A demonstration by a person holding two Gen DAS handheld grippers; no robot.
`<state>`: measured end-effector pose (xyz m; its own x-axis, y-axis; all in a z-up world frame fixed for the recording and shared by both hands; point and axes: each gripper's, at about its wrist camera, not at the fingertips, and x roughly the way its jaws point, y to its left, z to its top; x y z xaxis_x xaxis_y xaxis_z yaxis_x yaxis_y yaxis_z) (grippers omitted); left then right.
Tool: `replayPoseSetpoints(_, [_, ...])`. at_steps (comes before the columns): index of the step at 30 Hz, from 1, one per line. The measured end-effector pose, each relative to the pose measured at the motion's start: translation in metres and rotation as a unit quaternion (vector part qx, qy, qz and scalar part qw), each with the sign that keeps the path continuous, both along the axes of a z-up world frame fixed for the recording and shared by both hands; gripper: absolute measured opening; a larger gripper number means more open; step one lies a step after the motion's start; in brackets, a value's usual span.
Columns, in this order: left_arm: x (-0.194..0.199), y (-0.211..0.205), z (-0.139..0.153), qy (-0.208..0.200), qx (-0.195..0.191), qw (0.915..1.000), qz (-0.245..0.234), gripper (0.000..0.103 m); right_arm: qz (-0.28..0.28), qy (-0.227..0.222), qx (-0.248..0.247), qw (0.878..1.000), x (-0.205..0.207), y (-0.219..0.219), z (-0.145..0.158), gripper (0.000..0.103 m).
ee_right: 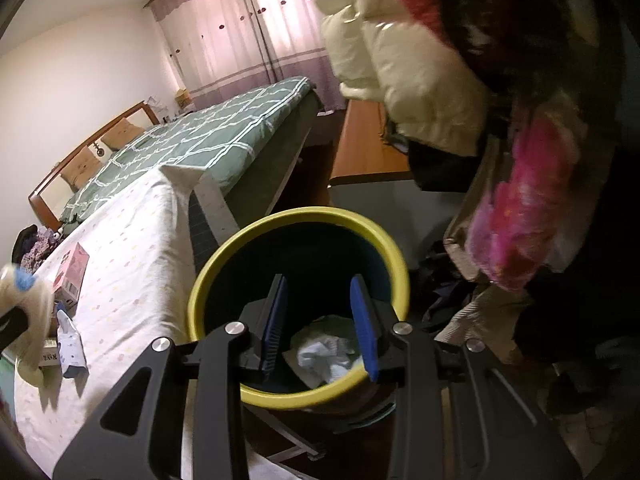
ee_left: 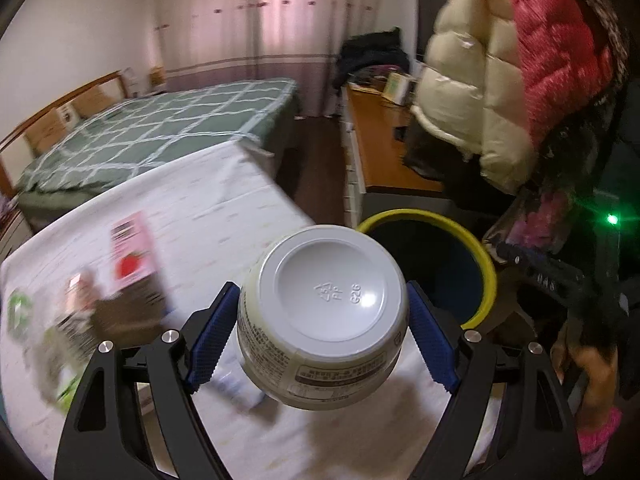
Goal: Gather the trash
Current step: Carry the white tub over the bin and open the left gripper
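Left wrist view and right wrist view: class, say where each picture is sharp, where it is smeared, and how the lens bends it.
Left wrist view: the cup between the jaws is crisp, its moulded base mark readable, while the pink box is smeared. Right wrist view: the yellow-rimmed bin is sharp, the left edge blurred. Both views bow straight lines and darken at the corners.

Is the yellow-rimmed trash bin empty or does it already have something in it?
Not empty: the right wrist view shows crumpled white paper lying at the bottom of the bin.

Yellow-rimmed bin (ee_right: 224,256), green checked bedspread (ee_left: 160,128).
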<state>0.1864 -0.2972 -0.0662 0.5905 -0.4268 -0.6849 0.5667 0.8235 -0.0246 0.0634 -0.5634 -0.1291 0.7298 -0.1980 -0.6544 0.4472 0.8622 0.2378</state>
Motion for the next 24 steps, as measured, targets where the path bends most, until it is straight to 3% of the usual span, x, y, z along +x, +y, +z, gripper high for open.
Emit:
replayPoseSetpoints(11, [0.031,-0.116,-0.03,0.02,0.024,0.9979,-0.056,0.081,-0.018,0.008,-0.004,1.0,-0.021,-0.023,-0.006,0.038])
replayPoseSetpoints(18, [0.039,-0.148,-0.051,0.036,0.038,0.9965,-0.066,0.082,-0.028,0.007,-0.004,1.0,-0.028,-0.032,-0.005,0.043])
replayPoseSetpoints(20, [0.041,-0.15,-0.051,0.039,0.035,0.9966,-0.064,0.09,-0.028,0.007,-0.006,1.0,-0.028,-0.031,-0.004,0.044])
replayPoseSetpoints(24, [0.037,-0.135,-0.038,0.031,0.019,0.998,-0.051,0.09,-0.021,0.005,-0.007,1.0,-0.027,-0.027,-0.002,0.044])
